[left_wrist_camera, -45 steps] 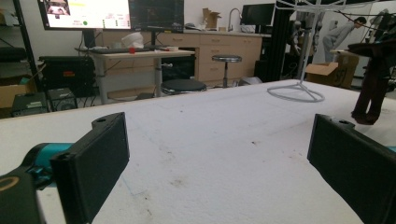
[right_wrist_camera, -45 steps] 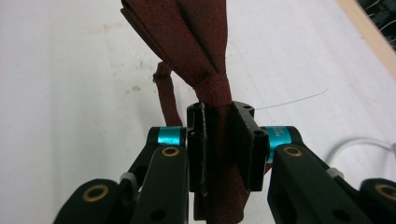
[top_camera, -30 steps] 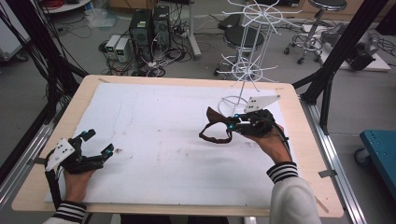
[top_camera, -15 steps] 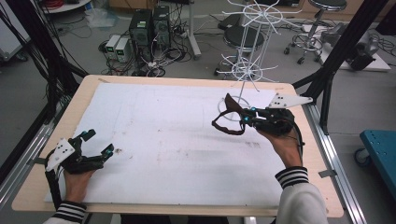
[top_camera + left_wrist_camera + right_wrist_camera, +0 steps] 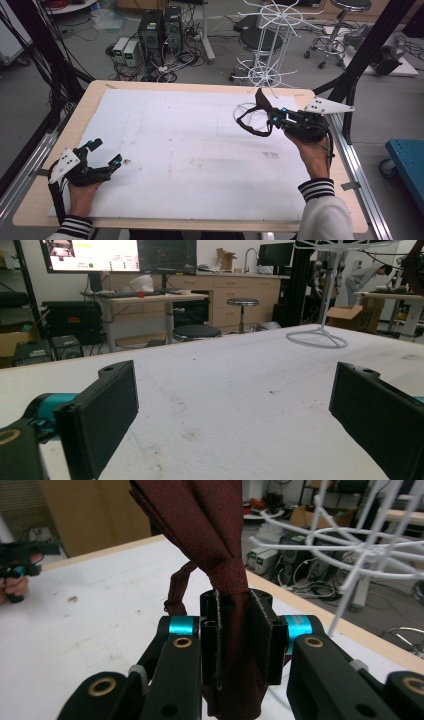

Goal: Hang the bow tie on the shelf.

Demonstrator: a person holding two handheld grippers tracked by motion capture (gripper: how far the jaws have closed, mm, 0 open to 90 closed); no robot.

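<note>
dark red tie lifted off the table, not yet on the white wire rack.
my right gripper [image 5: 234,630] is clamped on the tie [image 5: 256,119], holding it beside the rack [image 5: 267,45] at the far edge; hanging remains. my left gripper [image 5: 102,159] rests on the table [image 5: 175,150], jaws apart, holding nothing.

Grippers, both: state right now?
Left gripper: open, holding nothing, low at the table.
Right gripper: shut on the dark red tie, lifted beside the white wire rack.
</note>
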